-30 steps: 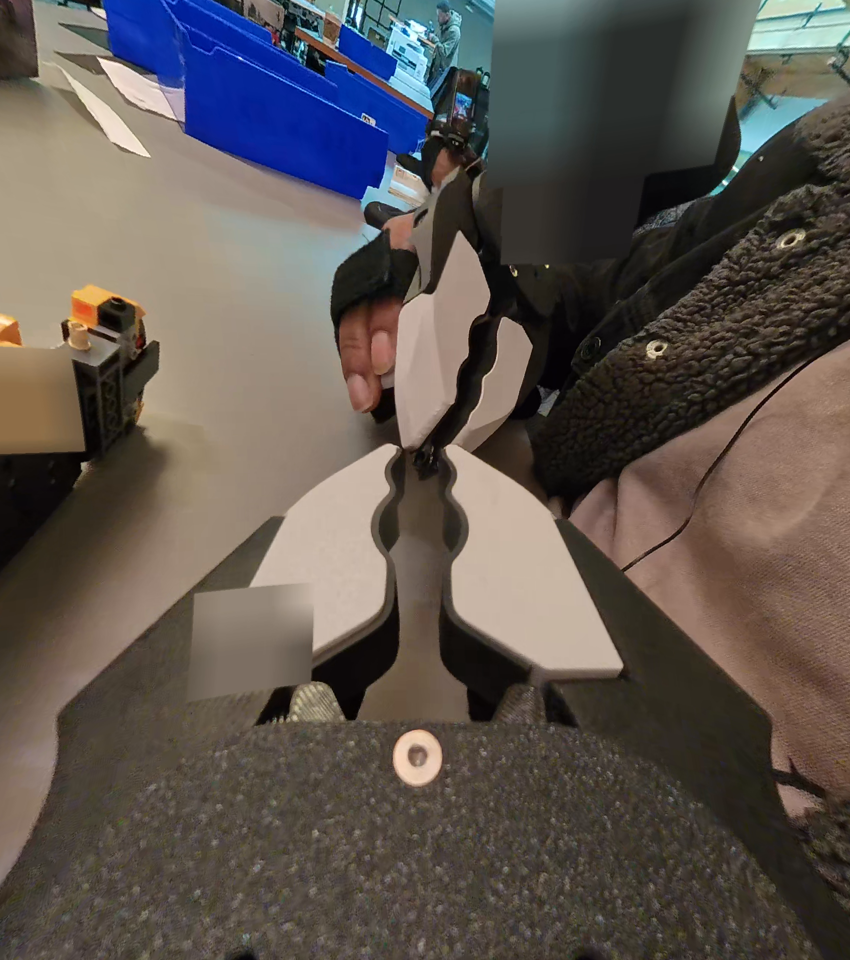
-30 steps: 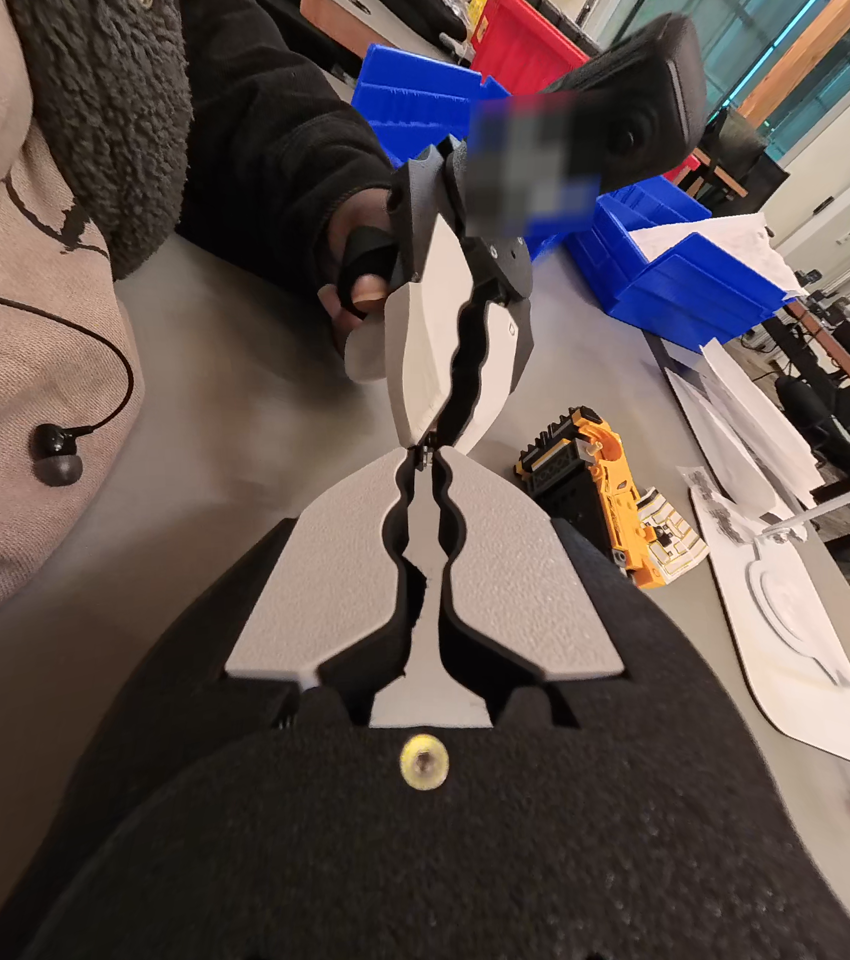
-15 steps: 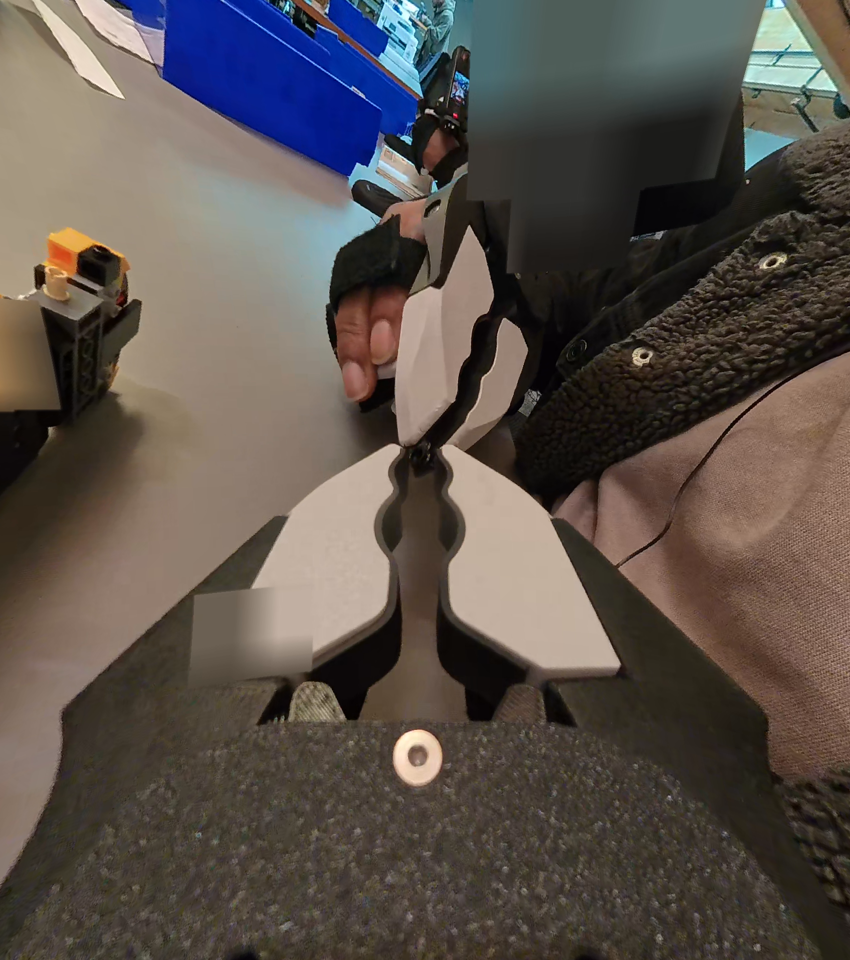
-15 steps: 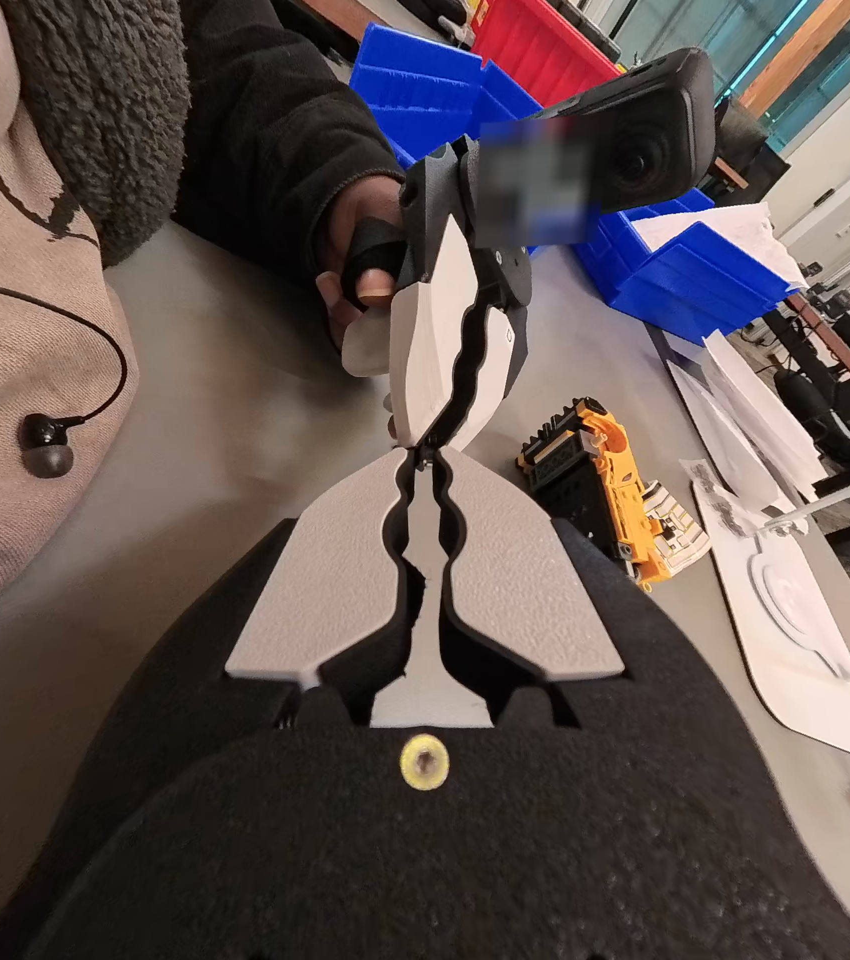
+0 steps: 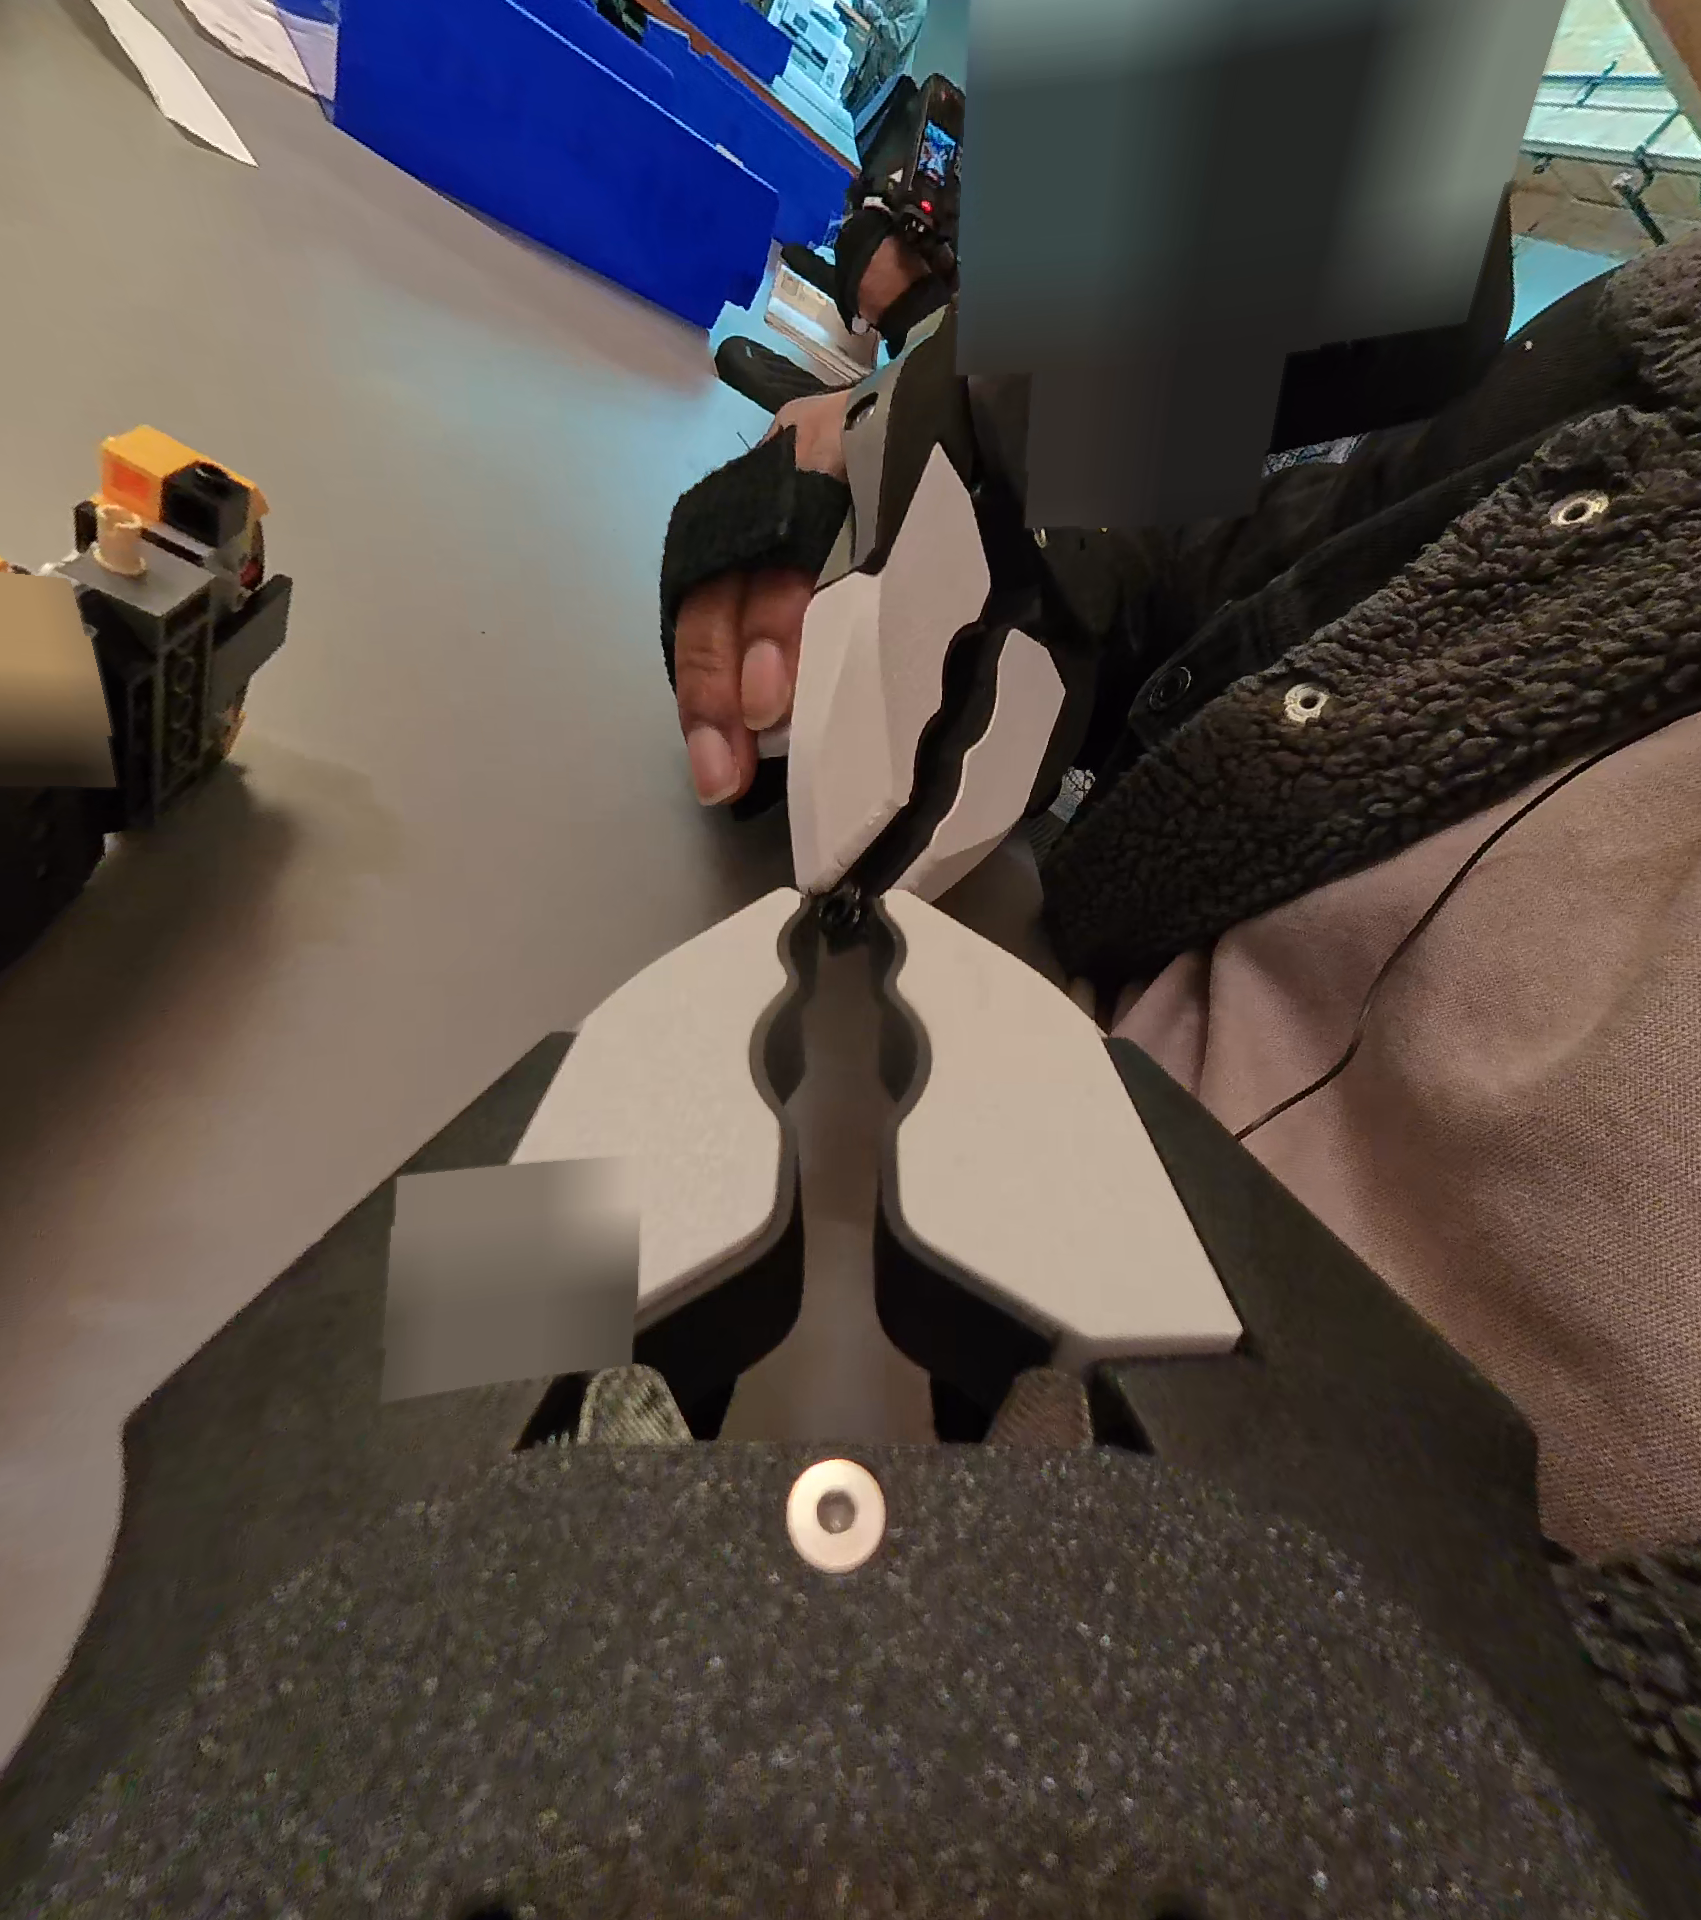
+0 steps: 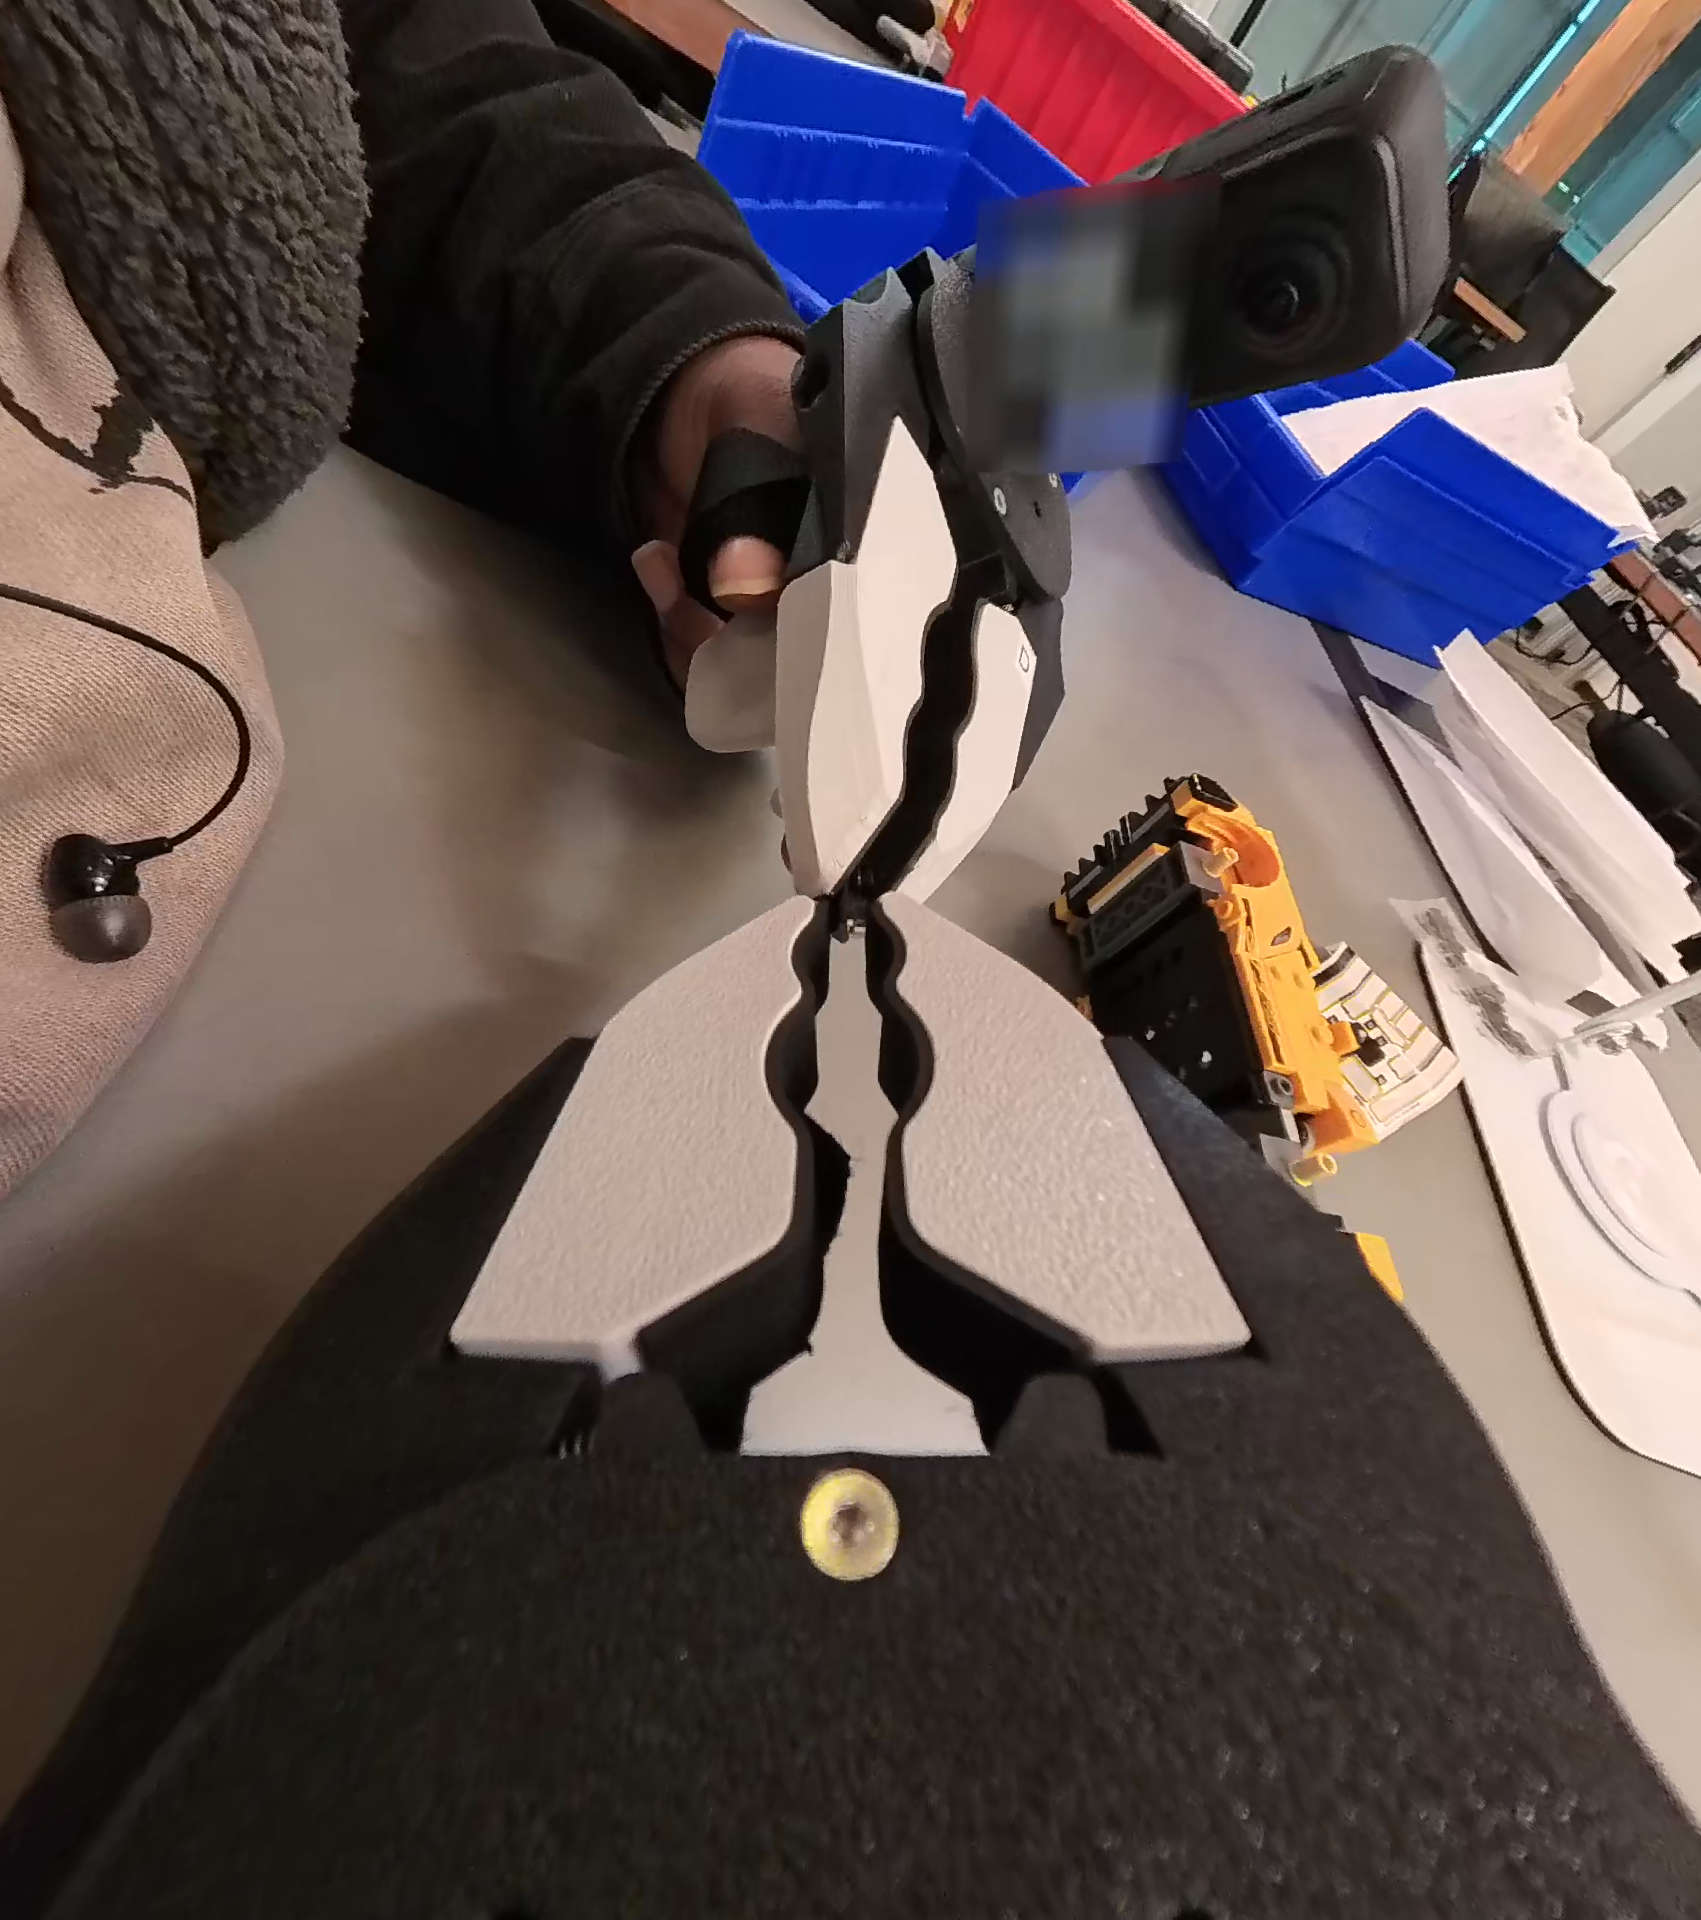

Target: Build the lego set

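My left gripper (image 5: 841, 920) and my right gripper (image 6: 851, 923) meet tip to tip above the grey table, close to the person's chest. Both are shut on one small black lego piece (image 5: 838, 922), which also shows in the right wrist view (image 6: 854, 925). Most of the piece is hidden by the fingertips. The right gripper (image 5: 861, 883) shows opposite in the left wrist view, and the left gripper (image 6: 851, 883) shows opposite in the right wrist view. The part-built orange and black lego model (image 6: 1230, 997) lies on the table beyond; it also shows in the left wrist view (image 5: 171, 623).
Blue bins (image 6: 1397, 540) and a red bin (image 6: 1085, 73) stand at the table's far side. White paper sheets (image 6: 1573, 831) and a clear plastic bag (image 6: 1656, 1195) lie past the model. The person's jacket and an earbud (image 6: 98, 904) are close on one side. My left and right fingertips are right by each other.
The two grippers stay tip to tip on the small piece. Both have shifted and tilted slightly, so the model and bins sit a little differently in each view.
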Demonstrator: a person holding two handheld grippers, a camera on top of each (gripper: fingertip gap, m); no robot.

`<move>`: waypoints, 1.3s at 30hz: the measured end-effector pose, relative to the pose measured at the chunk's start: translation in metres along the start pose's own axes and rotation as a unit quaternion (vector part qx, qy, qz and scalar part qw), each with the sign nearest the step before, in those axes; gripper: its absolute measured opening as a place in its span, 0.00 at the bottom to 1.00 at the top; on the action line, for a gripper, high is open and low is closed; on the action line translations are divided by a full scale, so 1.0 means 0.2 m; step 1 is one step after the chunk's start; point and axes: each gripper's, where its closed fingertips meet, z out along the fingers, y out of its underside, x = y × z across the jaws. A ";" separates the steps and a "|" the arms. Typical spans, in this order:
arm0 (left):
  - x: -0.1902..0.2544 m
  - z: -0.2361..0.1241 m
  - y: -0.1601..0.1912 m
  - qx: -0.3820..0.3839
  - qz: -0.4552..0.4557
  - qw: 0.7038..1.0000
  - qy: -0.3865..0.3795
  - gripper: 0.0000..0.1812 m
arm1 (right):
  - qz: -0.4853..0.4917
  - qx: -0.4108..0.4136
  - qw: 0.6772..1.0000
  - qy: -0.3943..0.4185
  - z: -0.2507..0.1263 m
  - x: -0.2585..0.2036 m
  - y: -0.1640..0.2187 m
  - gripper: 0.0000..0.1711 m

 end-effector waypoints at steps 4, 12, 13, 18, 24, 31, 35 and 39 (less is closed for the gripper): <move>0.00 0.00 0.00 0.000 -0.001 1.000 0.000 0.05 | 0.003 0.000 1.000 0.000 0.01 0.01 0.00 0.04; -0.01 0.00 0.01 -0.003 0.001 1.000 -0.002 0.05 | 0.011 -0.001 1.000 -0.002 0.02 0.03 0.01 0.04; -0.01 0.00 0.01 -0.003 0.002 1.000 -0.002 0.05 | 0.012 -0.001 1.000 -0.002 0.02 0.04 0.02 0.04; -0.01 0.00 0.01 -0.005 0.003 1.000 -0.004 0.05 | 0.018 -0.001 1.000 -0.005 0.03 0.04 0.02 0.04; -0.01 0.00 0.01 -0.003 0.007 1.000 -0.007 0.05 | 0.030 0.005 1.000 -0.006 0.03 0.05 0.02 0.04; -0.01 -0.01 -0.01 0.008 0.026 0.999 -0.016 0.06 | 0.040 0.015 0.999 0.001 0.01 0.04 0.00 0.04; -0.01 -0.02 -0.02 0.011 0.065 0.997 -0.034 0.07 | 0.031 0.020 0.999 0.011 -0.01 0.04 -0.02 0.04; -0.02 -0.02 -0.02 0.003 0.094 0.994 -0.051 0.08 | 0.024 0.018 0.999 0.014 0.00 0.03 -0.01 0.04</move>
